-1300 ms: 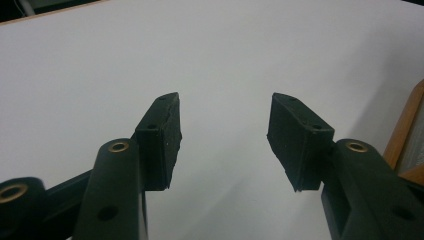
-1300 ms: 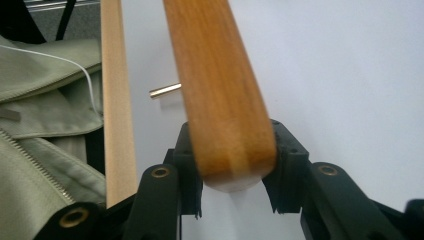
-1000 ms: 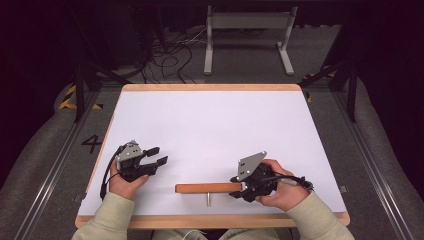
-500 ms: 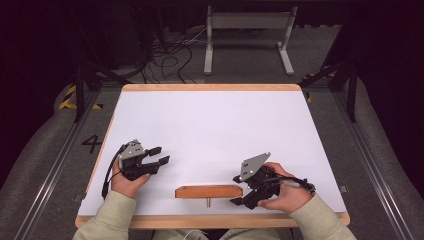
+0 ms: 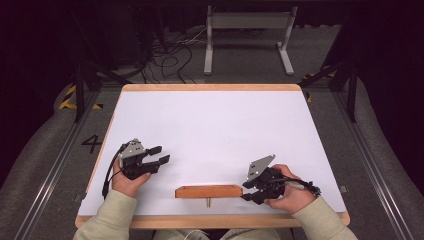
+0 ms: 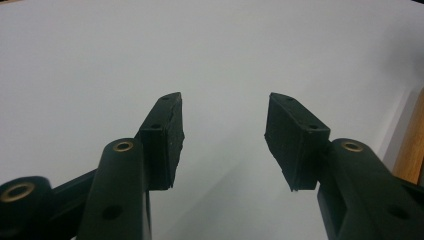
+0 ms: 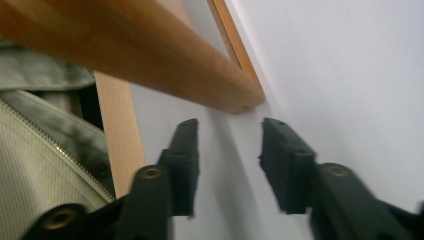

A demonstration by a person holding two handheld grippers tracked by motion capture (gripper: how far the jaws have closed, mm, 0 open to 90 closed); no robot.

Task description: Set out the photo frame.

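A long wooden block (image 5: pixel 209 191) lies on the white table (image 5: pixel 215 130) near its front edge, with a small peg sticking out of its near side. My right gripper (image 5: pixel 245 191) sits just off the block's right end, open and holding nothing. In the right gripper view, the block's end (image 7: pixel 150 55) lies just beyond the tips of the right gripper (image 7: pixel 227 130). My left gripper (image 5: pixel 161 154) is open and empty at the front left, pointing right, a hand's width from the block. The left gripper (image 6: pixel 225 107) looks across bare white table.
The table's wooden rim (image 5: pixel 210 220) runs close in front of the block, and a light green sleeve (image 7: pixel 40 165) lies beyond it. A strip of wood (image 6: pixel 412 145) shows at the right edge of the left gripper view. A metal stand (image 5: pixel 247 35) is on the floor behind the table.
My right gripper has let go of the block's right end and drawn back a little to the right. The block now rests slightly nearer the front edge. The left gripper has barely moved.
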